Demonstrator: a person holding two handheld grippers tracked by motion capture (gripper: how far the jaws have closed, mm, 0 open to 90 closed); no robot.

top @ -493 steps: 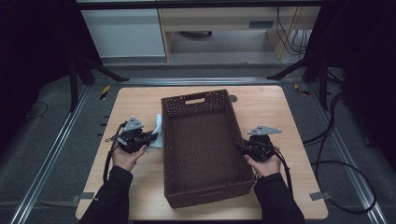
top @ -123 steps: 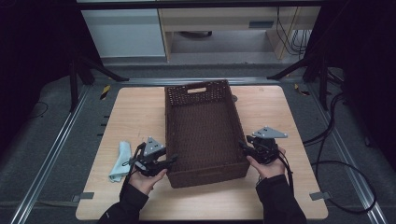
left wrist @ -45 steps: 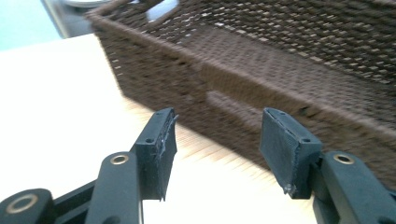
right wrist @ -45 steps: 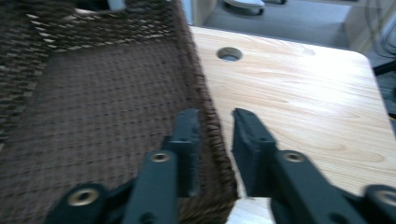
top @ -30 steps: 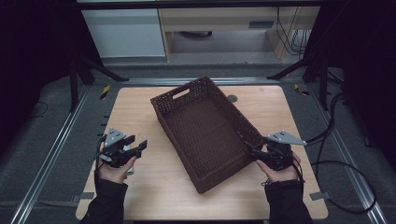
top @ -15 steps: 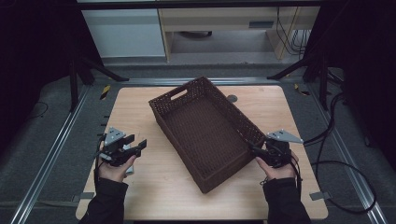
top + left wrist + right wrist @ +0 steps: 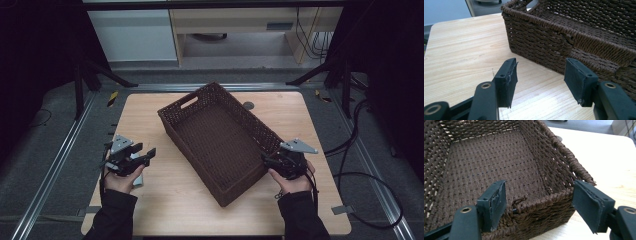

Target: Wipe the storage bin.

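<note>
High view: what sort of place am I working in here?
Probably a lab or recording workspace rather than a home: a pale wooden table stands inside a frame of aluminium rails, black cables trail over grey floor, and dark stands flank it. A dark brown woven wicker basket sits on the table.

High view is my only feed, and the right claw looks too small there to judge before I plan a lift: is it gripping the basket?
Observer: No. In the right gripper view the right claw has just been opening. The corner rim of the basket sits between its jaws, and neither pad presses it.
Operator: And the left claw?
Observer: The left gripper view shows the left claw open over the bare table, aimed at the basket's side wall and apart from it.
Operator: Is the rim sound?
Observer: A loose wicker strand curls out of the rim at that corner.
</note>
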